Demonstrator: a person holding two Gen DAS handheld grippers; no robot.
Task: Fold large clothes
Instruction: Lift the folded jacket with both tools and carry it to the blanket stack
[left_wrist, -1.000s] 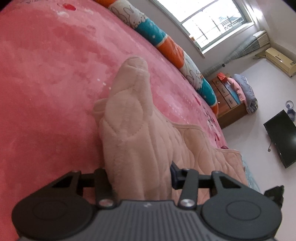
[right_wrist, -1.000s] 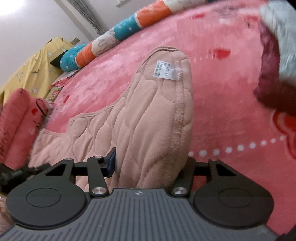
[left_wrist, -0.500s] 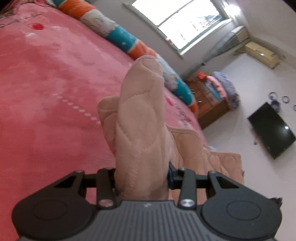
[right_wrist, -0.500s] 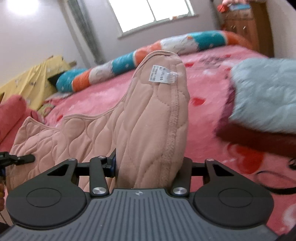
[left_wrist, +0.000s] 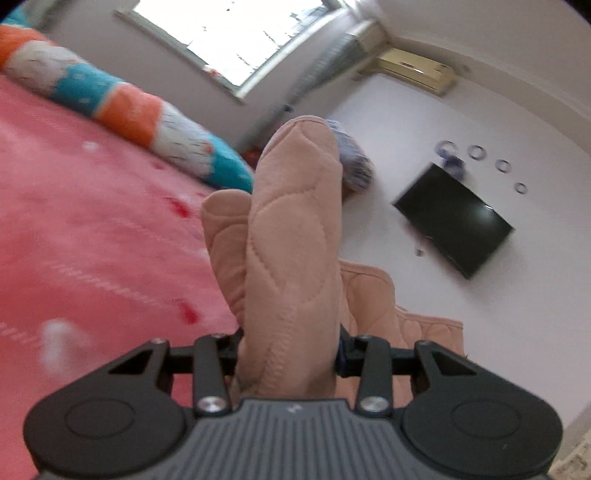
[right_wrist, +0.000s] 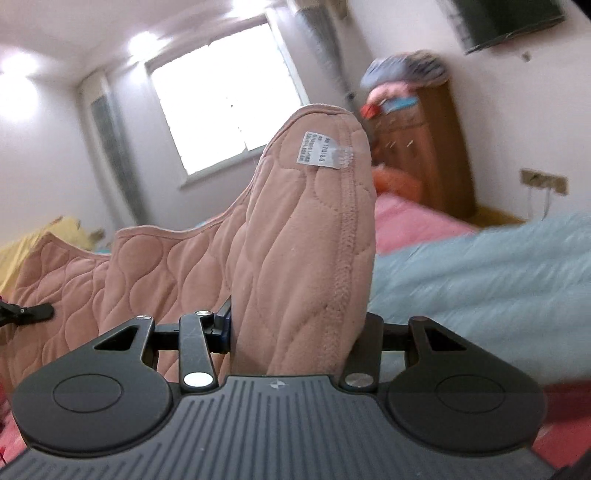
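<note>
Both tongs, left tongs (left_wrist: 290, 354) and right tongs (right_wrist: 295, 332), clamped on pink quilted fleece garment (right_wrist: 306, 236) | I judge it soft, bulky, probably light | hold thick hem corners

bed (left_wrist: 92, 236): pink plush cover | on it: striped bolster (left_wrist: 122, 110) at far edge; light-blue folded blanket (right_wrist: 480, 280)

Black left gripper (left_wrist: 290, 354), ribbed grey body, silver screws.

so that's one quilted pink garment (left_wrist: 291, 236), one TV (left_wrist: 454, 221), one long striped bolster (left_wrist: 122, 107), four wall rings (left_wrist: 475, 151).
</note>
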